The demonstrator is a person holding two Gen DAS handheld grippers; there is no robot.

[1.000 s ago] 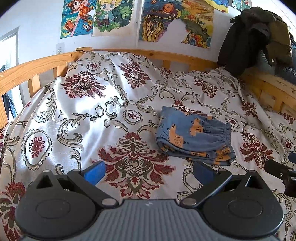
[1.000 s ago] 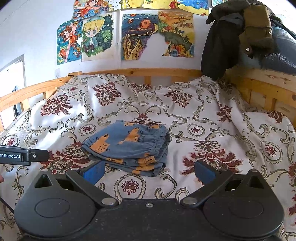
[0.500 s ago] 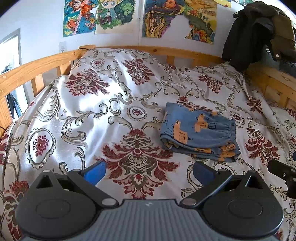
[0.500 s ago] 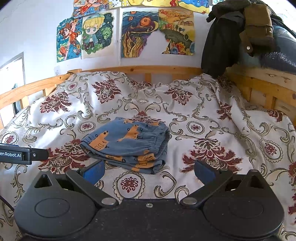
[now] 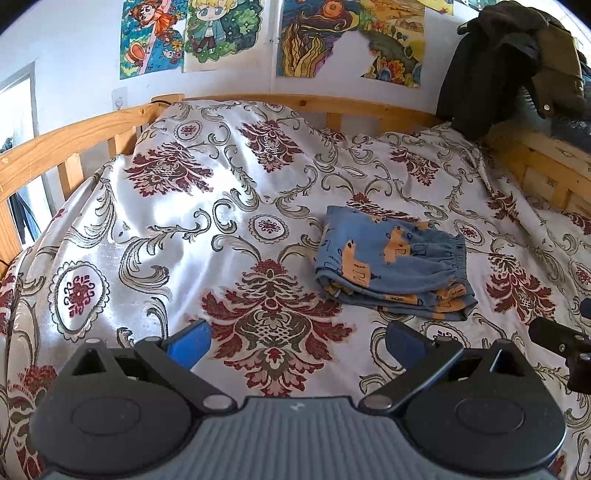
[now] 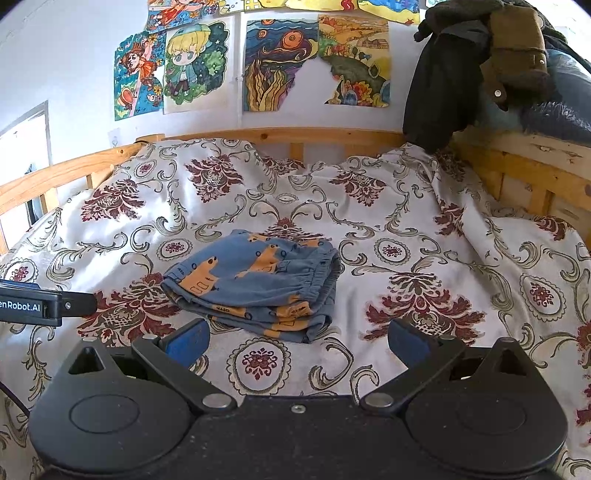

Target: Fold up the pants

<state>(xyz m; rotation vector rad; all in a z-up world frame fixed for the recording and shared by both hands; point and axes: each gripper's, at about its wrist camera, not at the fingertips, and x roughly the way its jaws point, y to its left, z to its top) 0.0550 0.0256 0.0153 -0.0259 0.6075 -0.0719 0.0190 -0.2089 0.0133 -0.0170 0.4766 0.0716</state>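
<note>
Right wrist: folded pants [image 6: 255, 284] (waistband rightward) lie crosswise.

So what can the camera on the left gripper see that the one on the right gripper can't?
Only the left wrist view shows the left gripper from behind, open, and a tip of the right tool at its right edge. Only the right wrist view shows the right gripper, also open, the other tool's label at its left edge, and a top row of pictures. Both show the folded blue pants on the patterned bedspread, the wooden bed rail and a dark jacket.
</note>
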